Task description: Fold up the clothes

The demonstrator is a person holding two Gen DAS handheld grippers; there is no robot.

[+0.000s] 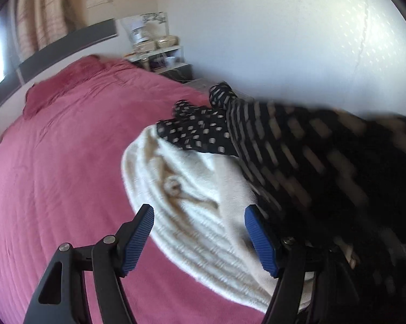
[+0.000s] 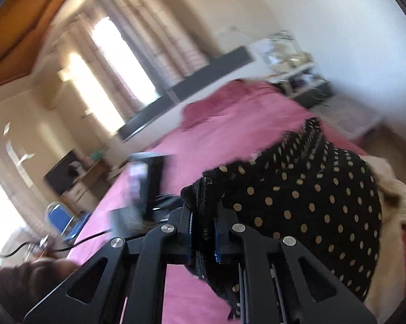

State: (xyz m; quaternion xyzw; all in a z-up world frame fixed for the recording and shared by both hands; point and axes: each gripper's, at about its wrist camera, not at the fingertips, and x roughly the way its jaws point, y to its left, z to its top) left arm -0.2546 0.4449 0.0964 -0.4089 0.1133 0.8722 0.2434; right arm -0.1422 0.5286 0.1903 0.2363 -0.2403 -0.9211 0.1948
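Note:
A black garment with pale polka dots (image 2: 311, 202) hangs bunched from my right gripper (image 2: 203, 237), whose jaws are shut on a thick fold of its edge. In the left wrist view the same dotted garment (image 1: 297, 162) is lifted and blurred at the right, draping over a white knitted garment (image 1: 192, 202) that lies on the pink bedspread (image 1: 62, 167). My left gripper (image 1: 200, 240) is open just above the white knit, its blue pads (image 1: 138, 240) wide apart with nothing between them. In the right wrist view the cream knit (image 2: 397, 199) shows at the right edge.
The pink bed (image 2: 230, 124) runs back to a dark headboard (image 1: 67, 40). A white shelf unit (image 1: 162, 54) with jars stands beside the bed by the wall. A dark device (image 2: 146, 186) sits in front of the right gripper. A desk and blue chair (image 2: 57, 216) are at left.

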